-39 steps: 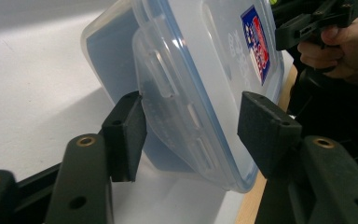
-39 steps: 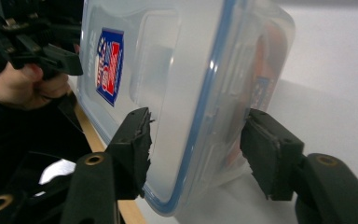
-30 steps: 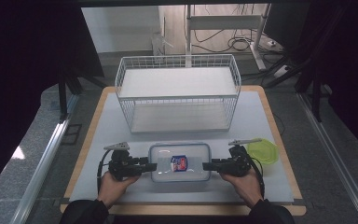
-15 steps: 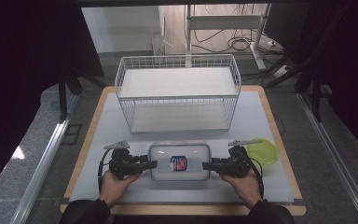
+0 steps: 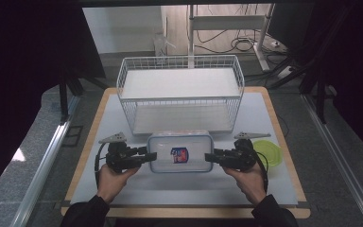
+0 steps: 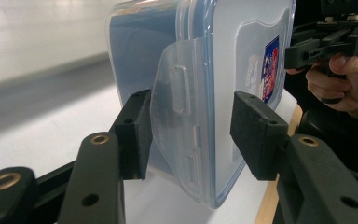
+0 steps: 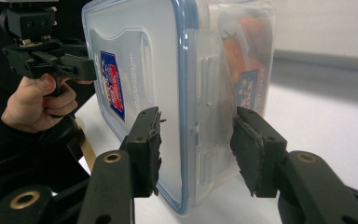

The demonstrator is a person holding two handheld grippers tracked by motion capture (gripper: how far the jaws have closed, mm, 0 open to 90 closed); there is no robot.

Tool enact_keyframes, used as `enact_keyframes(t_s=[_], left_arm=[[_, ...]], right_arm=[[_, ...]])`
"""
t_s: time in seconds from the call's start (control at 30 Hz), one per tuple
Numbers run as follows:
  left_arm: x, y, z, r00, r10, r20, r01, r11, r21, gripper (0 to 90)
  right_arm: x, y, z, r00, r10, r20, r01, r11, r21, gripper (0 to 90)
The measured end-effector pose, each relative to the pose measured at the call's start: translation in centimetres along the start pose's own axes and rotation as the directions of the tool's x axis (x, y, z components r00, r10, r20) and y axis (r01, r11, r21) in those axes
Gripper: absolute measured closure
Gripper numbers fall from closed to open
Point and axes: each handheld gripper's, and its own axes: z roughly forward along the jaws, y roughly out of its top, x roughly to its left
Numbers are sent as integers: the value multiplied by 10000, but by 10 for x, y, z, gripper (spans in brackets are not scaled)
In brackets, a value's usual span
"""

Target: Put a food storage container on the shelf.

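A clear plastic container (image 5: 179, 153) with a blue-rimmed snap lid and a red-and-blue label hangs between my two grippers, just in front of the wire basket. My left gripper (image 5: 152, 156) is shut on its left end, the pads pressing across the latch flap (image 6: 179, 107). My right gripper (image 5: 209, 157) is shut on its right end in the same way. In the left gripper view the container (image 6: 205, 70) stands on edge between the pads (image 6: 254, 135). In the right gripper view the container (image 7: 168, 70) has orange contents showing through its wall.
A white wire basket (image 5: 179, 90) stands on the white mat (image 5: 260, 118) behind the container. A yellow-green round lid or dish (image 5: 270, 152) lies just right of my right gripper. The wooden board's edge (image 5: 288, 156) runs along the right.
Both grippers and the container between them have risen off the mat, moving up the picture toward the basket's front. Both grips stay the same.
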Motion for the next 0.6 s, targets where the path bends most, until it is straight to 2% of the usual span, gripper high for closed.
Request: enact_keyframes(t_s=[0.17,0.3,0.33,0.6], left_arm=[[-1,16,-8,9999,140,-89,-141,9998,-162,497],[-6,34,-15,9986,421,-322,-431,9987,-283,497],[-6,34,-15,9986,421,-322,-431,9987,-283,497],[-9,67,-24,9967,627,-516,-652,9967,-481,497]], right_arm=[[4,13,0,9999,-165,-14,165,9997,-153,533],[8,31,-2,9993,-363,7,363,9990,-252,527],[8,31,-2,9993,-363,7,363,9990,-252,527],[11,58,-4,9991,-407,-93,402,9980,-480,523]])
